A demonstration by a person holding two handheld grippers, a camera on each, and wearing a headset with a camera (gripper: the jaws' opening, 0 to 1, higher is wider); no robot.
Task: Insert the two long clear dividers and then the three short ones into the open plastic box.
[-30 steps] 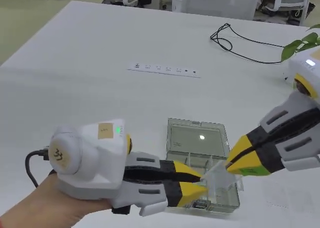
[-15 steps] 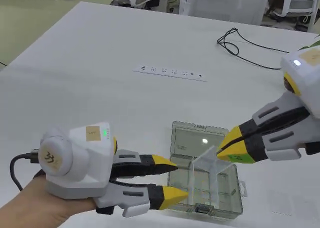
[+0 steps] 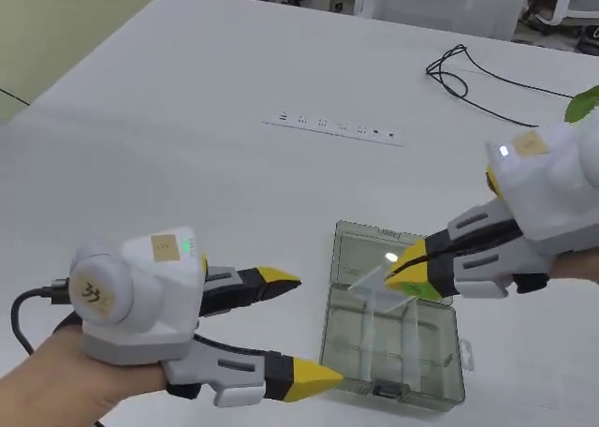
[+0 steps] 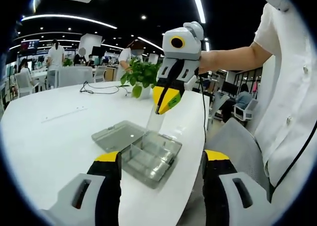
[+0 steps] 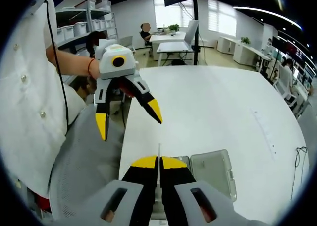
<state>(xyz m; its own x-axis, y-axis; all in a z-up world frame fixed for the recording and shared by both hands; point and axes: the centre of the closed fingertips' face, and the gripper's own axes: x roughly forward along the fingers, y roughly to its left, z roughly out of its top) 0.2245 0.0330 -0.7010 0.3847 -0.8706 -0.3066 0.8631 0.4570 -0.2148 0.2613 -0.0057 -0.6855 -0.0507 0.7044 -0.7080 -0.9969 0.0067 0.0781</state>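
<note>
The clear plastic box (image 3: 393,347) lies open on the white table, its lid (image 3: 372,249) folded back on the far side. My right gripper (image 3: 401,279) is shut on a clear divider (image 3: 374,287) and holds it tilted just above the box's far half. In the left gripper view that right gripper (image 4: 166,101) hangs over the box (image 4: 143,154) with the divider (image 4: 163,123) below its tips. My left gripper (image 3: 301,329) is open to the left of the box, holding nothing. In the right gripper view the divider's thin edge (image 5: 159,149) rises from the shut right gripper (image 5: 159,161), facing the left gripper (image 5: 130,118).
A white power strip (image 3: 332,127) lies further back on the table. A black cable (image 3: 468,71) loops at the far right, beside a green plant leaf (image 3: 585,104). Office chairs stand beyond the table's far edge.
My left gripper has opened, let go of the divider and drawn back to the left. The right gripper keeps the divider and has lifted it slightly over the box.
</note>
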